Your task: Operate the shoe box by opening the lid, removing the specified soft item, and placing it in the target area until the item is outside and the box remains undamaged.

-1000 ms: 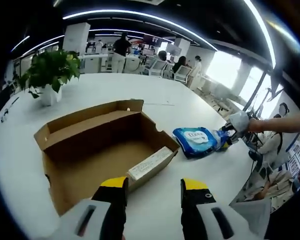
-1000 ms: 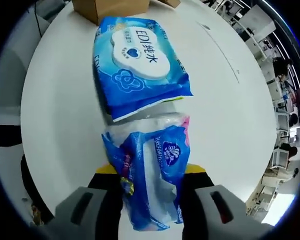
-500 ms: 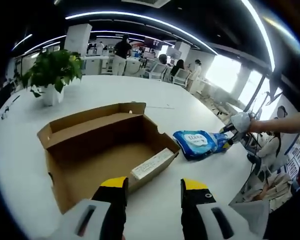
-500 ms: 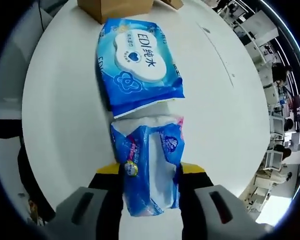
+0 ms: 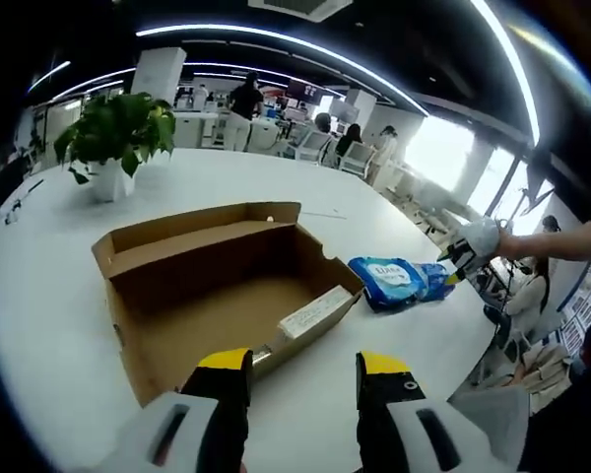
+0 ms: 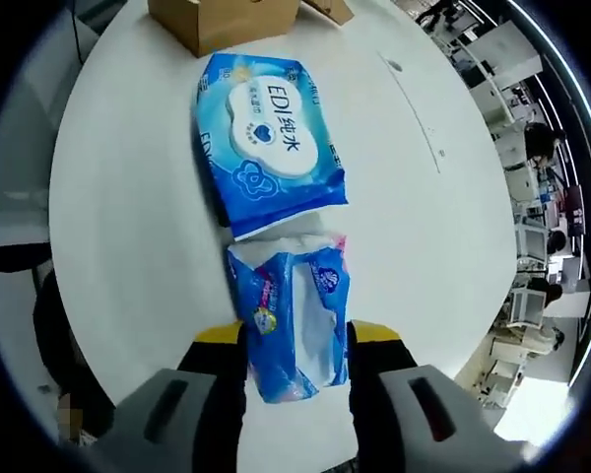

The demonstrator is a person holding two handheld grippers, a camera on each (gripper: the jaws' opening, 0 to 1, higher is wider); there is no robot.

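Note:
The brown cardboard shoe box (image 5: pixel 202 258) lies open on the white table, its inside bare and a white label (image 5: pixel 315 313) on the near flap. My left gripper (image 5: pixel 303 370) hangs open in front of it, holding nothing. Right of the box lies a blue wet-wipes pack (image 5: pixel 389 281) (image 6: pixel 271 143). A smaller blue tissue pack (image 5: pixel 435 281) (image 6: pixel 288 320) lies just past it on the table. My right gripper (image 6: pixel 297 340) (image 5: pixel 463 258) is open, one jaw on each side of the tissue pack. A corner of the box (image 6: pixel 222 20) shows beyond the wipes.
A potted plant (image 5: pixel 118 128) stands at the table's far left. The round table edge (image 6: pixel 98 325) runs close to the tissue pack. A person's arm (image 5: pixel 561 239) reaches in from the right. People, desks and chairs (image 5: pixel 305 128) fill the office behind.
The right gripper has drawn back from the table, so the tissue pack reaches less far in between its jaws. The left gripper's camera has shifted, with the box sitting more to the right.

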